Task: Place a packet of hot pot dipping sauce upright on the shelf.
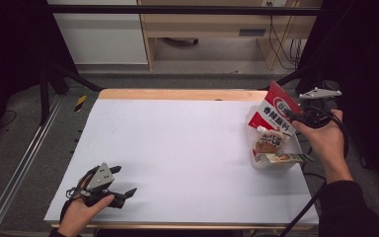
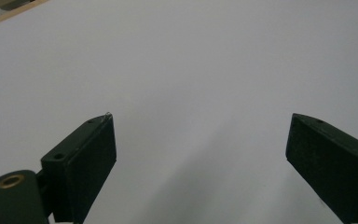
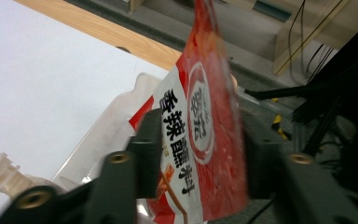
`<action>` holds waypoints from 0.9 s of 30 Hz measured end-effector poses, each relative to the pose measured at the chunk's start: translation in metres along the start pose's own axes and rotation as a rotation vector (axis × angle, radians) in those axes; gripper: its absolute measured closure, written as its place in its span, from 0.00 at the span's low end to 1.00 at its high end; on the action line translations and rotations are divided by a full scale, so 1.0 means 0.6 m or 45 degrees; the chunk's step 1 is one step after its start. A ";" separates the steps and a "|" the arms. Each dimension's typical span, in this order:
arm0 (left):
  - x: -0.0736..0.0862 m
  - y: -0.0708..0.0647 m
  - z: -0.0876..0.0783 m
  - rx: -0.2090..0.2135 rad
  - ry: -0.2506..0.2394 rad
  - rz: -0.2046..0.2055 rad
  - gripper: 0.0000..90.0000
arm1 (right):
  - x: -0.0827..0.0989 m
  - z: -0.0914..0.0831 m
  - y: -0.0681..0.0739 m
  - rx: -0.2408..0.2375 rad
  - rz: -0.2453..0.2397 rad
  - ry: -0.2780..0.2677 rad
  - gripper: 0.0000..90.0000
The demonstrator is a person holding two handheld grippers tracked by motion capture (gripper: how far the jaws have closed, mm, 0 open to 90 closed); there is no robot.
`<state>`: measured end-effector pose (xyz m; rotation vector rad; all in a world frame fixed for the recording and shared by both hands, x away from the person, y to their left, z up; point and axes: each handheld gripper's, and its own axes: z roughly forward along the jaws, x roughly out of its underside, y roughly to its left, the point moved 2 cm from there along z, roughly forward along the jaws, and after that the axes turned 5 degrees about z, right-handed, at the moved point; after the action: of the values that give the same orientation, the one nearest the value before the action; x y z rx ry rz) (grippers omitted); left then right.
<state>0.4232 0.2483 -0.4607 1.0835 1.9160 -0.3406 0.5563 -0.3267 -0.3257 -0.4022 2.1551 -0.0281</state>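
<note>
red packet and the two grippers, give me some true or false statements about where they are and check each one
1. The red packet sits between the jaws of the right gripper. True.
2. The left gripper holds a bottle. False: its jaws stand wide apart with nothing between them, over the white table.
3. The red packet lies flat in the middle of the table. False: it stands up at the table's right edge, above the clear container.
4. The clear container has other packets in it. True.
5. The left gripper is near the table's front left corner. True.
</note>
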 end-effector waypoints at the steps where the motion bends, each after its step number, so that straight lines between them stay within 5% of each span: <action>1: 0.000 -0.001 0.000 0.002 0.002 0.004 0.09 | -0.005 -0.003 0.004 0.019 -0.025 -0.013 0.50; 6: 0.000 -0.001 0.000 0.001 0.005 0.005 0.09 | -0.030 -0.018 0.025 0.056 -0.071 -0.055 0.31; 12: 0.001 0.005 -0.003 -0.012 0.000 -0.005 0.09 | -0.057 -0.043 0.059 0.052 -0.119 -0.120 0.25; 27: 0.001 0.006 -0.004 -0.026 0.004 -0.005 0.08 | -0.103 -0.079 0.168 -0.095 -0.211 -0.229 0.20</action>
<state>0.4242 0.2523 -0.4594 1.0679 1.9202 -0.3210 0.5233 -0.2190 -0.2659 -0.6034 1.9458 -0.0049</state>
